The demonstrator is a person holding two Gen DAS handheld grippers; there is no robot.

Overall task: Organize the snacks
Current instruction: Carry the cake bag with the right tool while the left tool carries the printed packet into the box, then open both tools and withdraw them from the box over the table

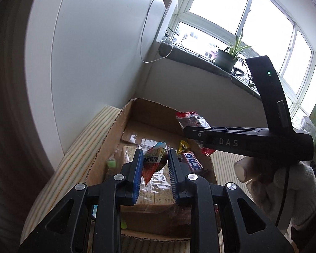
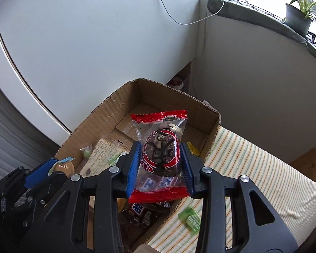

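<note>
Both grippers hang over an open cardboard box [image 2: 124, 101] that sits on a striped cloth [image 2: 263, 168] in the corner below the window. The left gripper [image 1: 153, 158] has its blue fingers [image 1: 137, 168] closed nearly together on a small orange-and-blue packet [image 1: 152, 162], pinched by its sides and held above the box's inside. The right gripper [image 2: 160, 164] has its fingers [image 2: 133, 168] part way open and pressed on a red-ended clear packet [image 2: 160, 154] with a dark snack inside, held upright over the box. In the box lie a printed flat pack [image 2: 103, 156], a small green sweet [image 2: 86, 152], a yellow wrapper [image 1: 184, 146] and a blue-and-white bar [image 1: 192, 162]. One green packet [image 2: 189, 219] lies outside on the cloth, just beside the box's near wall. A potted plant [image 1: 227, 60] stands on the windowsill.
</note>
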